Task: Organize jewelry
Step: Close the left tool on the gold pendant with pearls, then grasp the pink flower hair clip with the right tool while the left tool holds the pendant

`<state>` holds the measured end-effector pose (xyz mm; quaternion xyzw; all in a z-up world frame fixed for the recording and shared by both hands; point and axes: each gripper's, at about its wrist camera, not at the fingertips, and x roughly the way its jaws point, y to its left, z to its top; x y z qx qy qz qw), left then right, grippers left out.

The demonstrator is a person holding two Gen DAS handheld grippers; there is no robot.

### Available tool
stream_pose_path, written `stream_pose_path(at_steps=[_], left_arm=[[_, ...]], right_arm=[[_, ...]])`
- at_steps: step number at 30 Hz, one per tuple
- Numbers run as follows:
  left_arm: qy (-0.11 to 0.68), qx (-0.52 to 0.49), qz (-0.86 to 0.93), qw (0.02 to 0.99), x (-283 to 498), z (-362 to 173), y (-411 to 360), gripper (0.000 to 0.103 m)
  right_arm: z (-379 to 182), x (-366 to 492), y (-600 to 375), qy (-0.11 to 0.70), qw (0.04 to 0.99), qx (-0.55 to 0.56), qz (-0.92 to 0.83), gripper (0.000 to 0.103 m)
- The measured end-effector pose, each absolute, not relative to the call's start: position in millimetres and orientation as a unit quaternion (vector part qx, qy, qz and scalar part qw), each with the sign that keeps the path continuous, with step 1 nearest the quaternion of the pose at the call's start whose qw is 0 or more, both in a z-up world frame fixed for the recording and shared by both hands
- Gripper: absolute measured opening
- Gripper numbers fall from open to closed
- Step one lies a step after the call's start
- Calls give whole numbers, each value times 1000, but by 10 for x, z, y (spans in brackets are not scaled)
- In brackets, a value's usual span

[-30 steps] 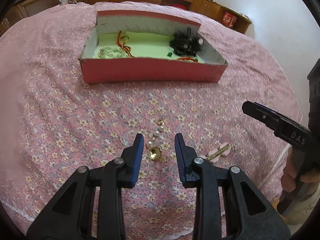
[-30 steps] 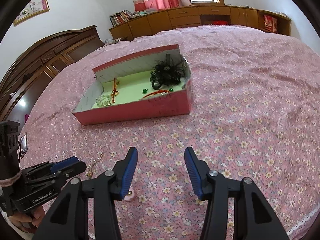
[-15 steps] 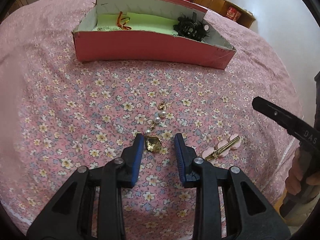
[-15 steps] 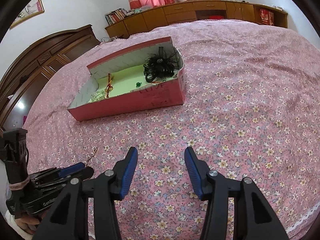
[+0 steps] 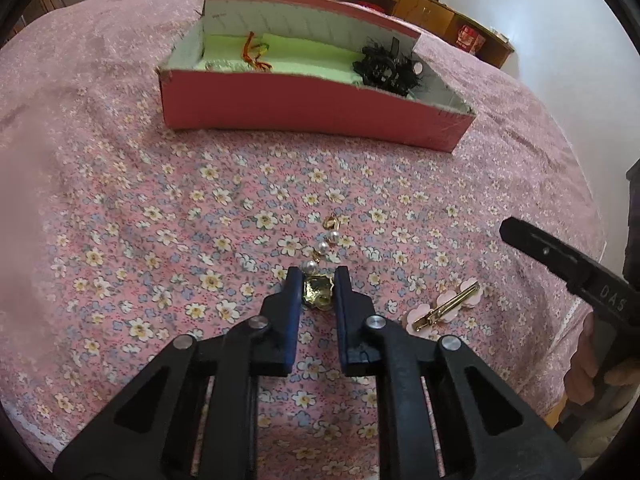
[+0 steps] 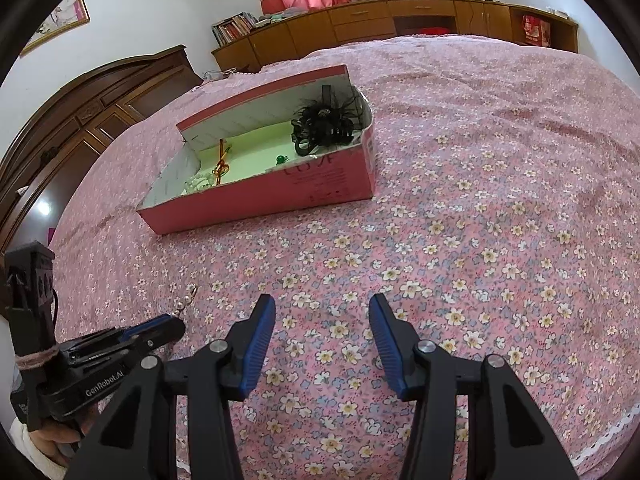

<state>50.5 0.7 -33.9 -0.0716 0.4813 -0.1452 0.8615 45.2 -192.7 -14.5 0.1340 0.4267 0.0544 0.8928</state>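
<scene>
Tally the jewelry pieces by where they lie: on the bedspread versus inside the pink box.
On the bedspread: 2, the pearl earring between the left tongs and the pink hair clip.
Inside the pink box: at least 4 visible.
Total: at least 6.

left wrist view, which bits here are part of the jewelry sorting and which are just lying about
Part of the job:
- pearl and gold earring, between the left gripper fingers
- pink flower hair clip on the bedspread
- pink box holding the black feather hairpiece and red cord

Just lying about:
- wooden cabinets
- red bag
</scene>
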Motion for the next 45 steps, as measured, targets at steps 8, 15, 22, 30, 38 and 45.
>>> stream_pose_path(at_steps=[8,15,22,30,38,45], left_arm=[[445,-84,-129,882,450,-55,217,8],[424,-88,-108,895,413,82,373,8],[420,-87,-92,899,350,86,427,8],[421,-87,-83,899,316,45,461,8],[424,-88,-82,898,320,28,477,8],[428,-87,-83,896,323,-11,460,8]], right_arm=[[-123,383,-1796,431,891,129,64,53],[-93,323,-1603,436,888,122,81,58],[-157,291,-1398,451,882,107,84,65],[-274,266,-1211,464,876,101,82,74],[-323,283,-1041,462,881,58,85,79],[-386,298,-990,457,886,29,79,79]])
